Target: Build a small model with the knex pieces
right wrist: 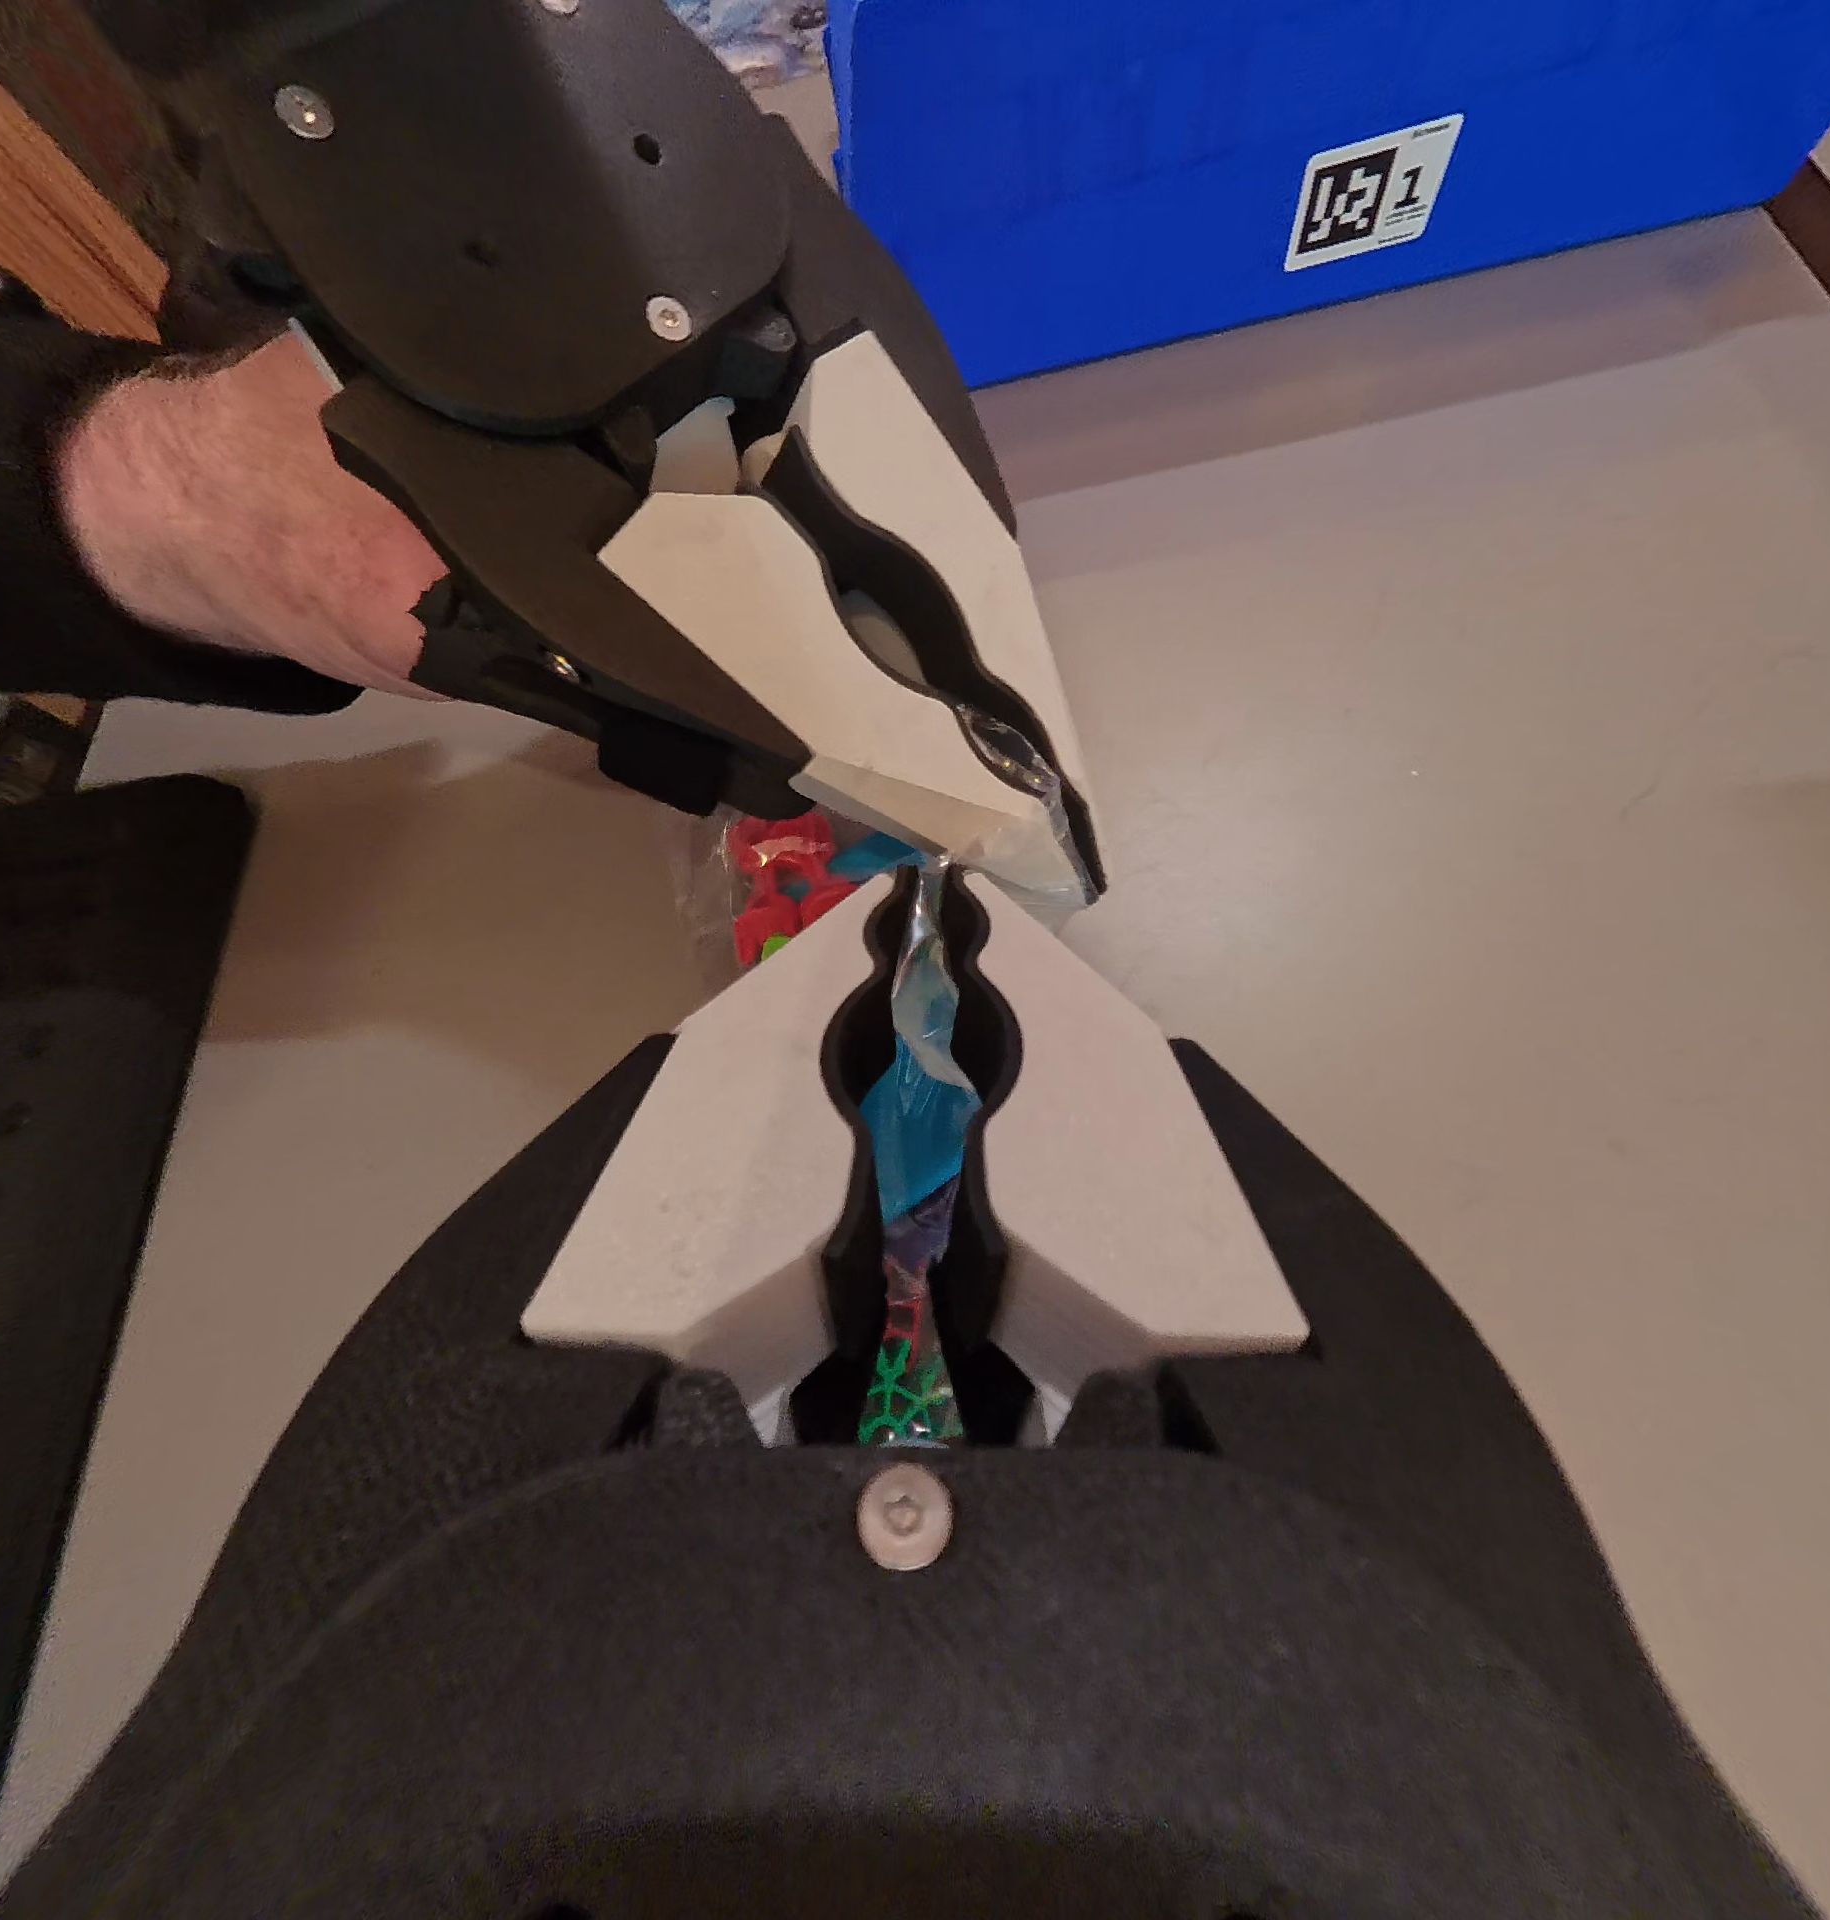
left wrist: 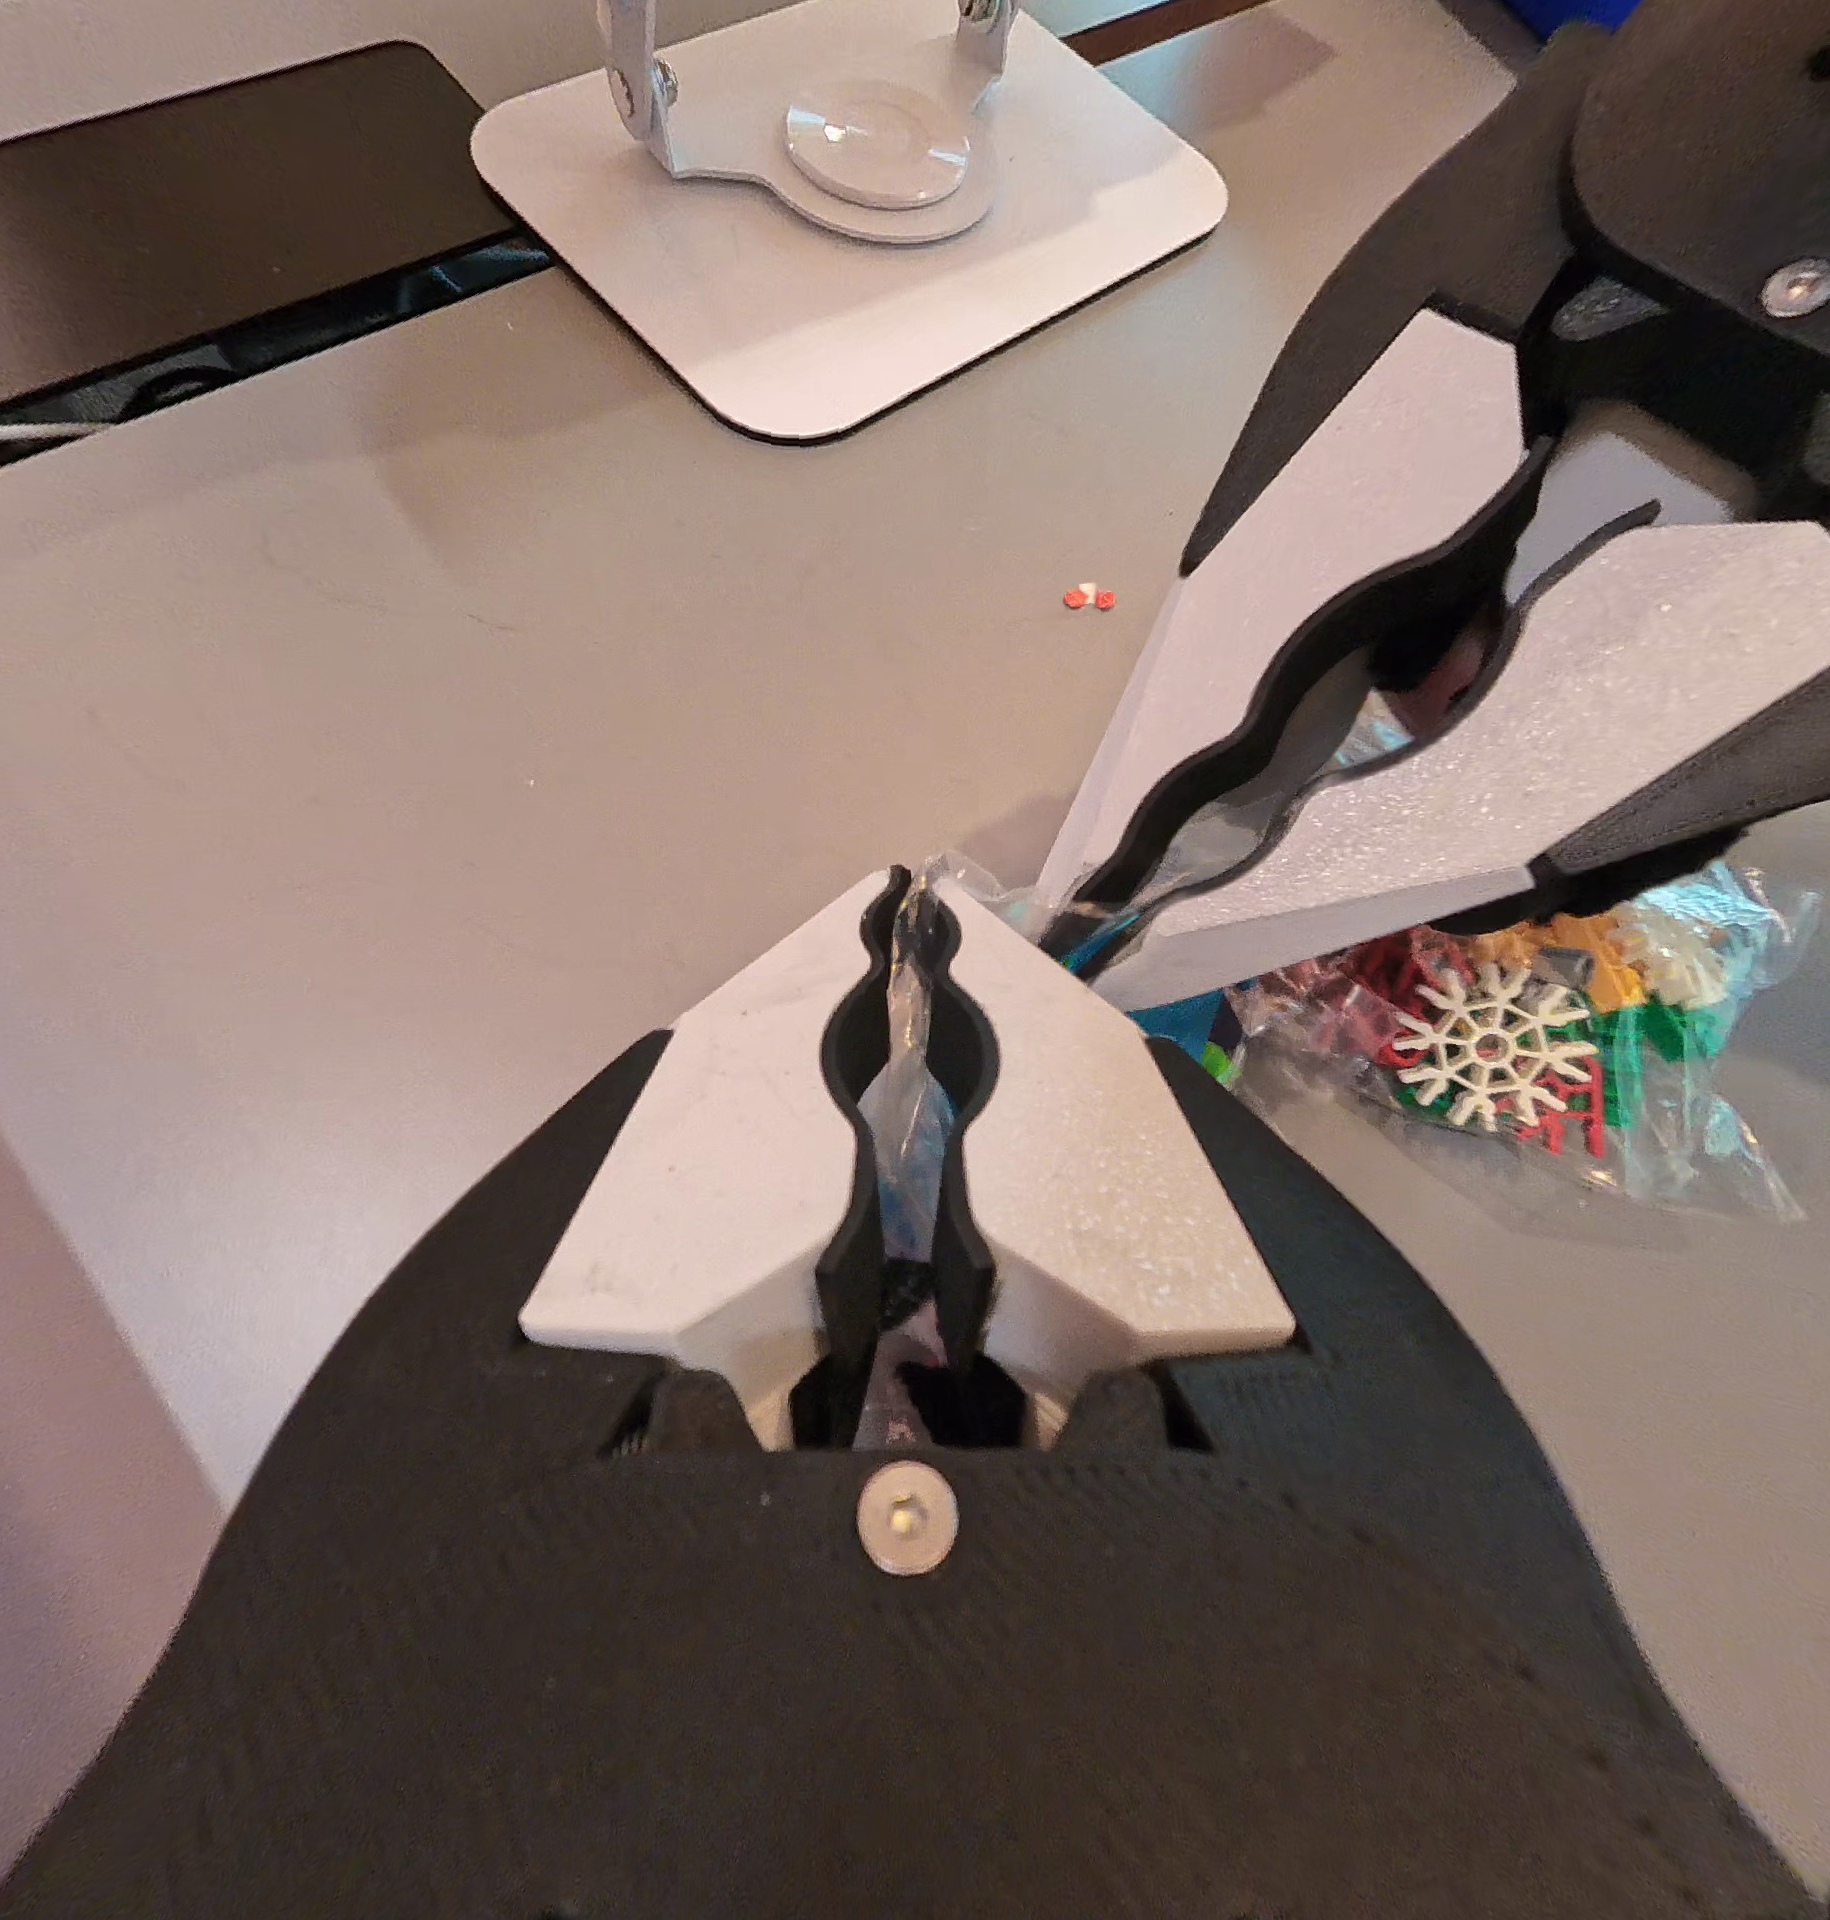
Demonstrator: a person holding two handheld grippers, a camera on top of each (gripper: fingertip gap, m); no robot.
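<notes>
Both tools pinch one clear plastic bag (left wrist: 1576, 1039) of coloured toy pieces, lifted just above the grey table (left wrist: 475, 727): the left gripper (left wrist: 916, 914) and the right gripper (right wrist: 926, 894), tips nearly touching, each closed on its crumpled top edge, near a blue bin (right wrist: 1202, 156).

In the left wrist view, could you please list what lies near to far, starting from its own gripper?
Left gripper shut on the clear bag → small red bits on the table → white stand base.
</notes>
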